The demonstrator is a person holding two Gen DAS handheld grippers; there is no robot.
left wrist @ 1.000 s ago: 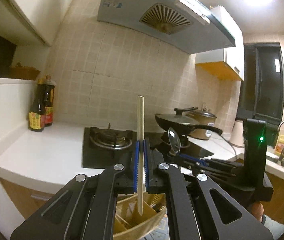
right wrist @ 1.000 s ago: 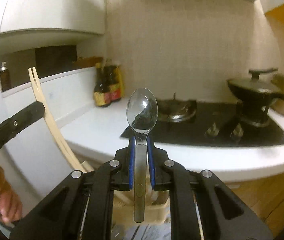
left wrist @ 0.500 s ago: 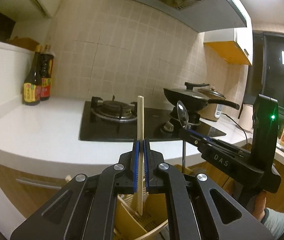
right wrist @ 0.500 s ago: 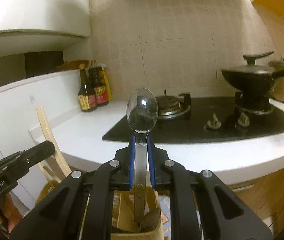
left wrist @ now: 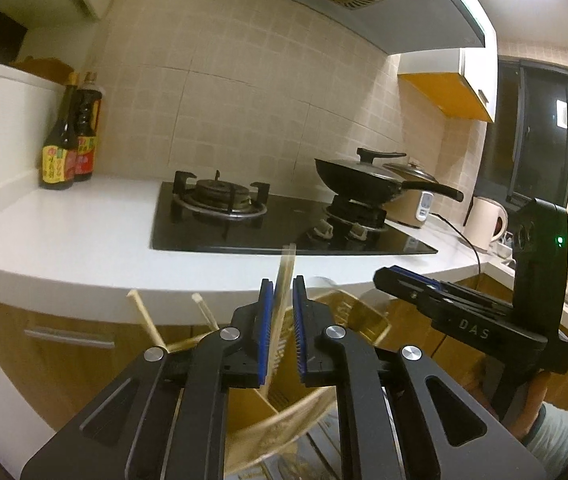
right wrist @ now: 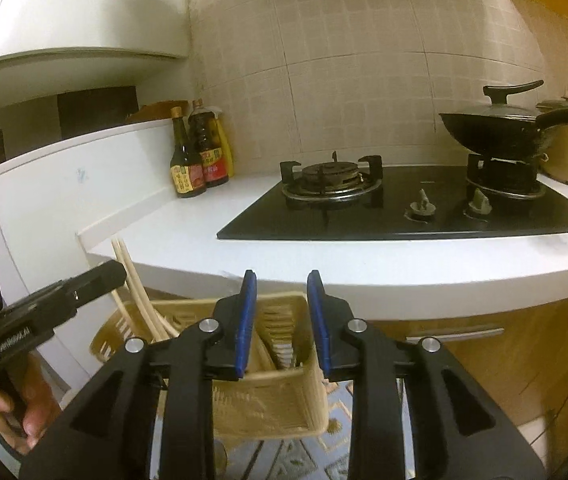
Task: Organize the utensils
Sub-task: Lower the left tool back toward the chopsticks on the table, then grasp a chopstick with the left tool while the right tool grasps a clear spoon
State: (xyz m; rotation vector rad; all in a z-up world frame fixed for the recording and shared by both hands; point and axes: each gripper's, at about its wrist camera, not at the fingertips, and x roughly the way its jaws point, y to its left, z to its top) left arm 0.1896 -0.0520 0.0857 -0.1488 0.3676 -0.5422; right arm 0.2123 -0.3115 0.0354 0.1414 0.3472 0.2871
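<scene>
Left tool (left wrist: 282, 300): jaws just parted; chopstick (left wrist: 284, 280) loose between them, tilted, dropping toward the holder (right wrist: 280, 376).
Right tool (right wrist: 280, 312): just opened, nothing between the pads; spoon not visible.
Risk: chopstick may catch a pad or the rim and tip out.
Nearby: earlier chopsticks (right wrist: 136, 288) lean left; table (right wrist: 323, 256) edge close behind; tools crowd each other.

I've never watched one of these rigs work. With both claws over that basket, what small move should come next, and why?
Probably lift both away. The right gripper is open and empty above the basket, jaws just opened. The left gripper has just loosened on the chopstick, which leans free between its jaws, the lower end down in the basket.
</scene>
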